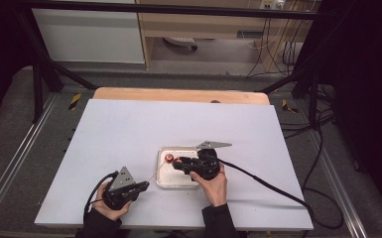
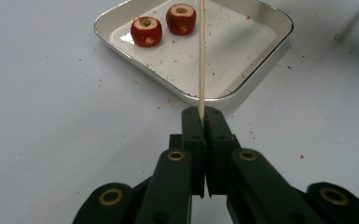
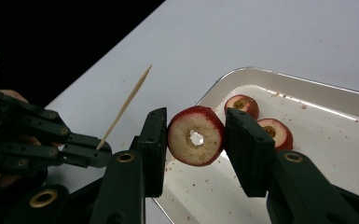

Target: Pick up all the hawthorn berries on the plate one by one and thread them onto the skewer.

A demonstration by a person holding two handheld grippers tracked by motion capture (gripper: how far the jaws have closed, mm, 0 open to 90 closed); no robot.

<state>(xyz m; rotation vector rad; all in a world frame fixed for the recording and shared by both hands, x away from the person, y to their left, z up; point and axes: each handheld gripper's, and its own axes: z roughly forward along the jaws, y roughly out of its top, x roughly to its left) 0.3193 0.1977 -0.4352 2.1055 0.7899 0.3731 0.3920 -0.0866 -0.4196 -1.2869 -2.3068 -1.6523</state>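
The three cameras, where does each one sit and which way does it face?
High view: above the person's side, facing forward and down on the table; both hands show, with left gripper and right gripper.
Left gripper view: rides the left gripper, looking along the skewer toward the tray; own jaws show.
Right gripper view: rides the right gripper, facing the cored fruit slice; own jaws and the left gripper show.
Shared: both gripper views show tray, skewer and two fruit pieces.

skewer (image 2: pixel 201 51) tip cut off, tray (image 3: pixel 307 88) corner cropped
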